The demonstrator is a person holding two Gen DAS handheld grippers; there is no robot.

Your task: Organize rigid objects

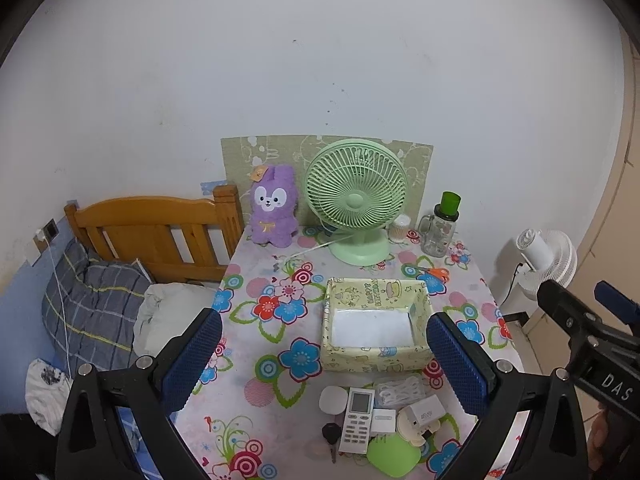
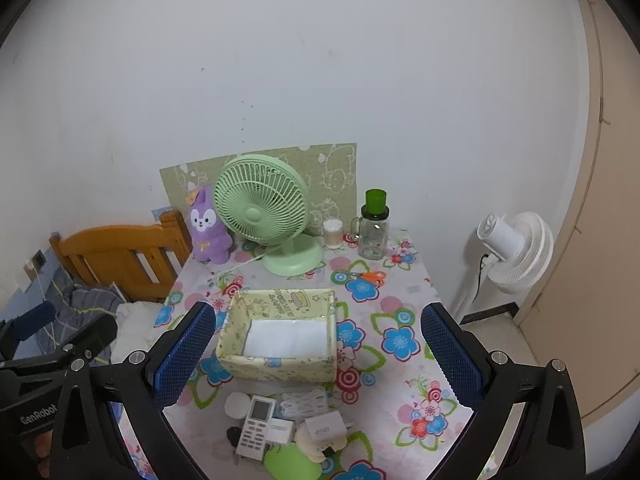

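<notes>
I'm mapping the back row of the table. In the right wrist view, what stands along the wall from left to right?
Purple plush bunny → green desk fan → cotton swab tub → glass jar with green lid.

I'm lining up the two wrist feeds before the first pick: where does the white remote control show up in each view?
Left wrist: the white remote control lies low and centre-right, between the open fingers, in the clutter in front of the yellow box.
Right wrist: the remote lies low and left of centre, beside the left finger.
Shared landmark: the green desk fan behind the box.
</notes>
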